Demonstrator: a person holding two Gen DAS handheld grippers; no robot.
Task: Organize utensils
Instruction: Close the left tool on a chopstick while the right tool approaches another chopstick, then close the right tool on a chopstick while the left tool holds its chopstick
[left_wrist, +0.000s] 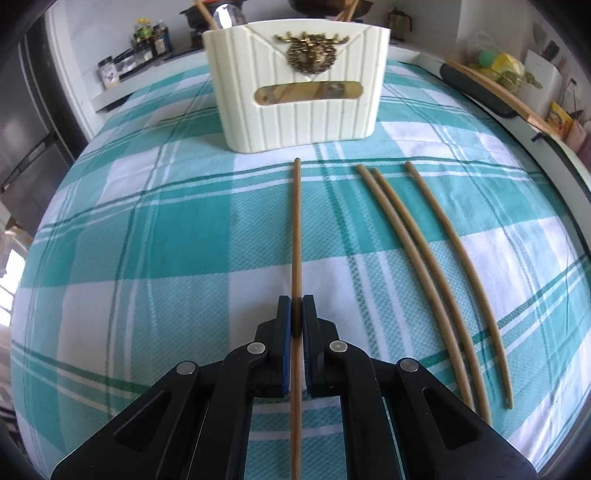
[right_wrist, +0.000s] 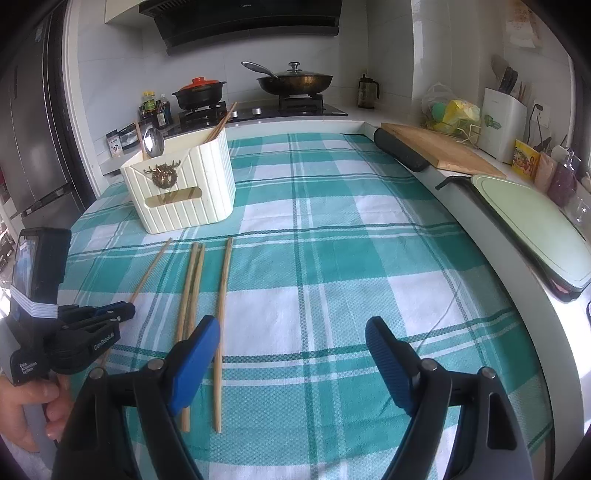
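— What was going on at the desk (right_wrist: 332, 258) just then?

— The left gripper (left_wrist: 296, 314) had its fingers (left_wrist: 282, 317) pinched on the leftmost chopstick (left_wrist: 296, 229), which lay flat on the checked cloth and pointed toward the cream utensil holder (left_wrist: 295, 88) at the far side. Three more chopsticks (left_wrist: 424, 258) lay just to its right.

— And the other hand?

— The right gripper (right_wrist: 291, 365) hung over the near cloth, fingers (right_wrist: 195, 365) spread wide, holding nothing.

— Which step, then?

— The pickup, I judged. Next the stick would need lifting clear, tipping upright and lowering into the holder, where a spoon (right_wrist: 153, 142) and other chopsticks already stood.
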